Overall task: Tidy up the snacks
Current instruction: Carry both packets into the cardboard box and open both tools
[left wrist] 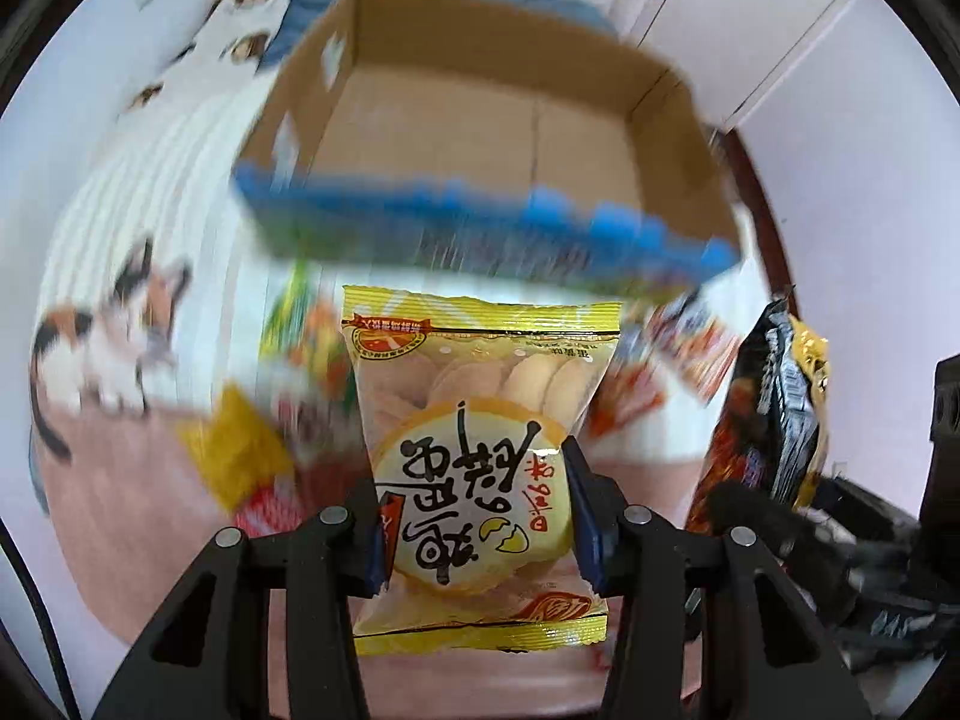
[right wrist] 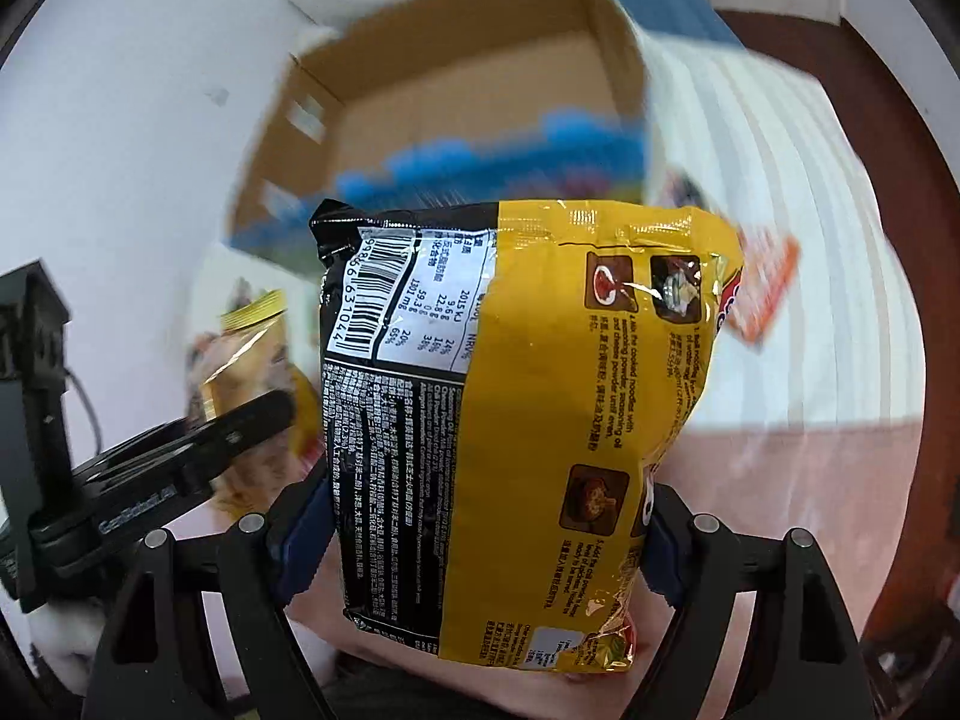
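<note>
Yellow foil is filling the lower middle of the left wrist view, where the left gripper [left wrist: 480, 516] is pinching a small biscuit packet [left wrist: 474, 450] between its blue pads, the jaws drawn in close against the packet's sides. The packet is hanging upside down to the camera, its clear window showing pale round biscuits. Above it, across the upper middle of the frame, a cardboard box [left wrist: 498, 114] with a blue printed outer wall is standing open, its brown floor showing bare. Blurred snack packets [left wrist: 300, 360] are lying at the box's foot on a white striped cloth [left wrist: 156, 192] printed with a cat. At the right edge the black-and-yellow noodle bag [left wrist: 774, 396] is showing beside a black gripper part.

In the right wrist view the right gripper [right wrist: 480, 534] is gripping that noodle bag [right wrist: 522, 420] with its jaws standing wide, the blue pads pressing on both sides of the bag's lower half. The bag is taking up the centre of the frame, barcode and black print on its left, yellow cooking panels on its right. The same box [right wrist: 456, 90] is sitting behind it in the upper middle, heavily blurred. At lower left the other gripper's black finger [right wrist: 198, 450] is reaching in with the yellow packet [right wrist: 258, 348] behind it, and an orange packet [right wrist: 768, 288] is lying on the striped cloth at right.
</note>
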Motion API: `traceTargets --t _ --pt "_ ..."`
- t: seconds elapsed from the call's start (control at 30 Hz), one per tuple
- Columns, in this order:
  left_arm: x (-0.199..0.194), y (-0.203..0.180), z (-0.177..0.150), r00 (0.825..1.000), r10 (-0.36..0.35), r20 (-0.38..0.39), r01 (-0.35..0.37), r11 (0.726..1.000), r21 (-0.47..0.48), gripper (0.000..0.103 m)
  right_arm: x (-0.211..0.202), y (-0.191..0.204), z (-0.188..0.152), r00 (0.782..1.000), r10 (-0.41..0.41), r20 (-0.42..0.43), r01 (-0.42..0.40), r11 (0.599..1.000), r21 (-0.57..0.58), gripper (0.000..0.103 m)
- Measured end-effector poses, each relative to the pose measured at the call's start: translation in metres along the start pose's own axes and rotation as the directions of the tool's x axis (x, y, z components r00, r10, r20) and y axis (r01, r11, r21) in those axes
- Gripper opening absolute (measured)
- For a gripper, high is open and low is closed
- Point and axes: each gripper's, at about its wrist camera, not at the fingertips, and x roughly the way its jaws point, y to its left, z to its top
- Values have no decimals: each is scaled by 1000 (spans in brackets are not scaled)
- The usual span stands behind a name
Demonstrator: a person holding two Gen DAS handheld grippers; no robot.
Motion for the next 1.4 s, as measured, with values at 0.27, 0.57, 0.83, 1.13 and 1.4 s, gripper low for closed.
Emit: traceTargets --t 0.27,0.57,0.83,1.13,1.4 --pt "15 4 121 997 -1 72 -1 1000 26 44 -26 38 101 991 -34 129 44 996 -75 86" --pt "78 29 236 999 -2 -36 3 999 33 44 42 39 226 985 -149 87 154 986 -57 86" --pt "135 36 279 991 13 -130 -8 999 38 44 114 22 291 975 -224 1 223 972 -71 86" --pt "161 34 291 985 27 -168 -21 999 37 71 157 12 314 968 -242 -70 237 969 -69 99" --pt "153 36 283 988 47 -147 -40 998 47 87 145 16 309 963 -265 -53 260 962 -82 99"
